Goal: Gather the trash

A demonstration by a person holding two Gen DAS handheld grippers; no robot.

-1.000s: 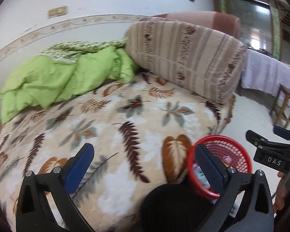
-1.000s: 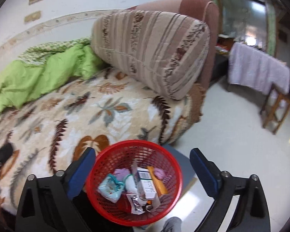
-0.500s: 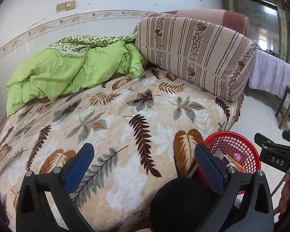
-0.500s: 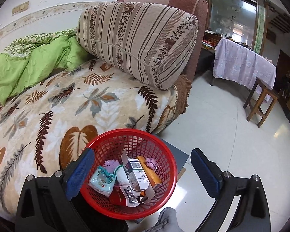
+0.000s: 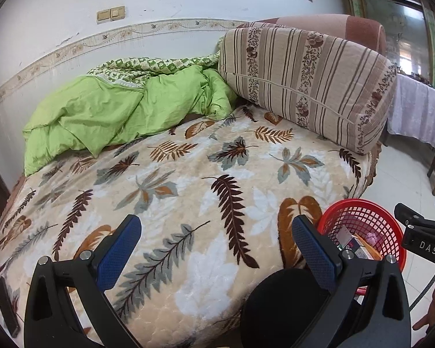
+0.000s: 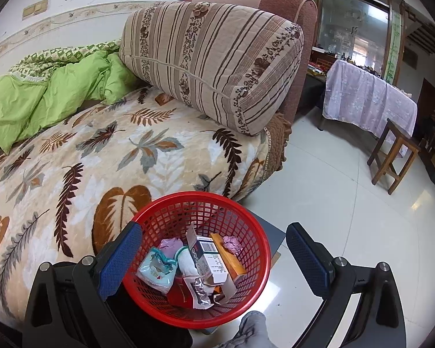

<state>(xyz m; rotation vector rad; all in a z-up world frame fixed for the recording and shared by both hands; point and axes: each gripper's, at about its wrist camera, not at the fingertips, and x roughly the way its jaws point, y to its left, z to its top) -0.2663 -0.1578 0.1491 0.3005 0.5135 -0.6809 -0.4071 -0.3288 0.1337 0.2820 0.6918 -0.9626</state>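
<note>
Round red plastic mesh basket (image 6: 197, 261) beside plush leaf-print blanket (image 5: 188, 179), holds white carton (image 6: 208, 258), crumpled foil wrapper (image 6: 200, 290), soft pouch (image 6: 156, 269). Left gripper (image 5: 216, 249) and right gripper (image 6: 213, 256) both spread wide, empty.

Red plastic mesh basket (image 6: 246, 304), plush blanket (image 5: 188, 188), glossy floor (image 6: 333, 197)

The letters "DAS" stand in white on the black right claw (image 5: 423, 232); other print is unreadable.
</note>
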